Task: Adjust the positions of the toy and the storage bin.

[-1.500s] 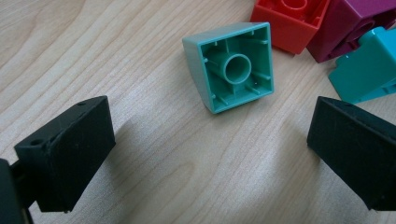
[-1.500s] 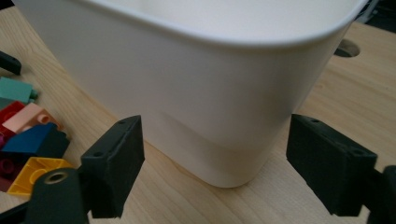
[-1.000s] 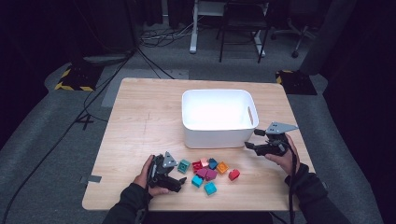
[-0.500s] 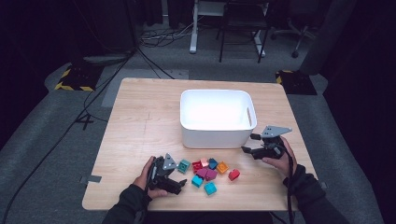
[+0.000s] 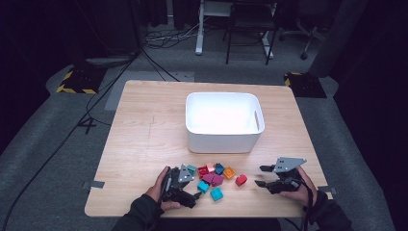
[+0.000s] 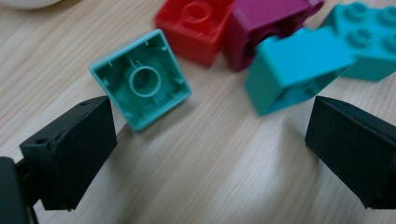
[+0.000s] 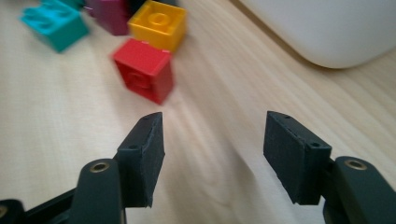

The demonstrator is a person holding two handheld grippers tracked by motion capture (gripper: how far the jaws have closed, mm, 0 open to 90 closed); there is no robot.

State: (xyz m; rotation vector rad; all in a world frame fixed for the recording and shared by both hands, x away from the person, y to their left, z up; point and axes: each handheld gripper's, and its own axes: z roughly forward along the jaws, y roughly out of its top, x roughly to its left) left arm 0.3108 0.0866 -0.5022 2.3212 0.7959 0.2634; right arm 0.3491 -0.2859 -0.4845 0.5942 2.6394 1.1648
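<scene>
No legible text, label, brand, number or sign was found in any view. The black-and-yellow hazard-striped floor mats [image 5: 74, 82] carried stripes only, no wording. The moulded plastic building bricks [image 5: 214, 175] showed plain studs and hollow undersides, and any embossing on them was too blurred to read. The white plastic bin [image 5: 223, 120] and the light wooden table [image 5: 144, 139] were unmarked.

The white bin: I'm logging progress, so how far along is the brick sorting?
Nothing looks done: the white bin appears empty. In hand: the right gripper, jaws just narrowing with nothing between them, faces the red brick; the left gripper is open by the teal brick. Left: all bricks.
</scene>
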